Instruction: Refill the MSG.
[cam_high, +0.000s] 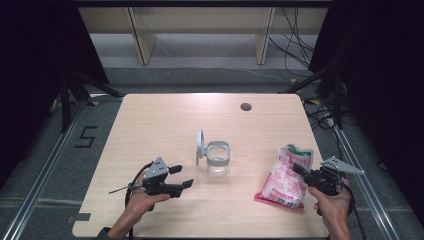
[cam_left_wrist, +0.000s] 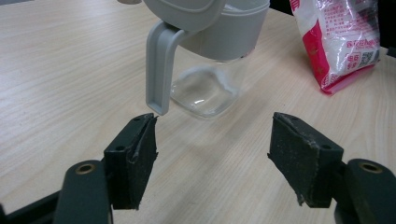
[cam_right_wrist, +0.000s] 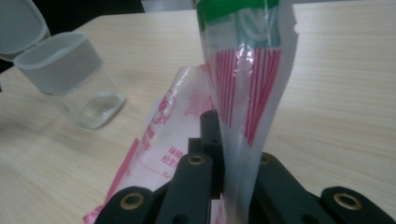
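From the high view, my left tongs (cam_high: 183, 176) hang open over the near left part of the table (cam_high: 150, 120), their tips pointing at the clear jar (cam_high: 218, 160), which stands near the middle with its grey lid (cam_high: 199, 143) flipped up on its left side. I can see nothing inside the jar. My right tongs (cam_high: 300, 170) are clamped on the upper part of the pink and white bag (cam_high: 286, 177), which lies at the near right, well apart from the jar; its lower end rests on the wood. My right hand (cam_high: 334, 202) hides much of that gripper's body, and the bag's print is too small to read from here.

In the left gripper view, my two black pads stand wide apart with bare table between them. The jar (cam_left_wrist: 208, 79) is just ahead, its top cut off by the frame edge, its grey collar and hanging lid tab in sight, its glass bottom showing clean. The bag (cam_left_wrist: 338, 42) sits at the far right, cut off at the top.

In the right gripper view, my jaws are shut on a pinched fold of the bag (cam_right_wrist: 243, 93), which rises past the top edge. What fills the bag I cannot make out. The jar (cam_right_wrist: 74, 79) stands at the left, lid partly cut off.
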